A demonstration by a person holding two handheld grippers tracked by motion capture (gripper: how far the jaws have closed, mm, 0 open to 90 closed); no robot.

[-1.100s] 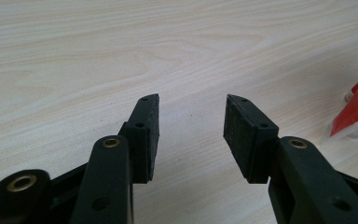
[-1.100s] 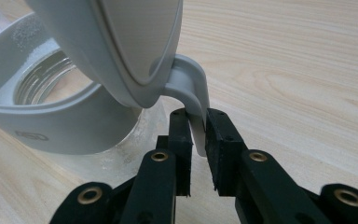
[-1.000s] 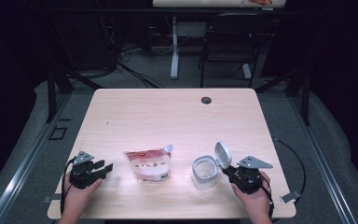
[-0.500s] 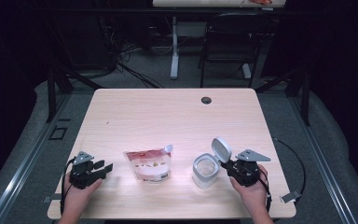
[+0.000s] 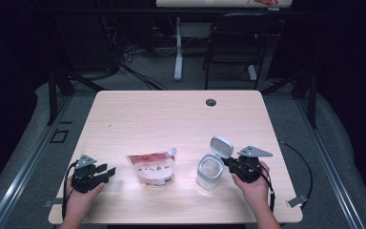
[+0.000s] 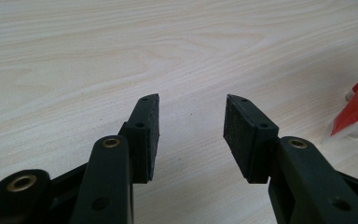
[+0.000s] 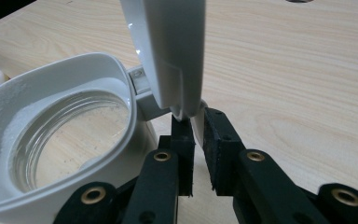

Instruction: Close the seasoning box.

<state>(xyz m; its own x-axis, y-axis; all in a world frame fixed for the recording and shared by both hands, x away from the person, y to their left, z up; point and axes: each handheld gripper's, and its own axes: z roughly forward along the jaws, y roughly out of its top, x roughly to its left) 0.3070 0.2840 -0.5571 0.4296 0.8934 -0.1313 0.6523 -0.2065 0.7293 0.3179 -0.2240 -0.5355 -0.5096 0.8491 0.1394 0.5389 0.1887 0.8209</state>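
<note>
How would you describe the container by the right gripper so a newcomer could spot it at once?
On the light wooden table, look at the near edge, right of the red-topped pouch. There stands a clear jar with a white rim, empty. Unlike the flat pouch, it is upright, and its hinged white lid stands open beside the right gripper.

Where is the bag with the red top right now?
The bag lies flat on the table near its front edge in the high view, between the left gripper and the open jar.

a pale wooden table carries a snack pouch and an open-lidded jar.
</note>
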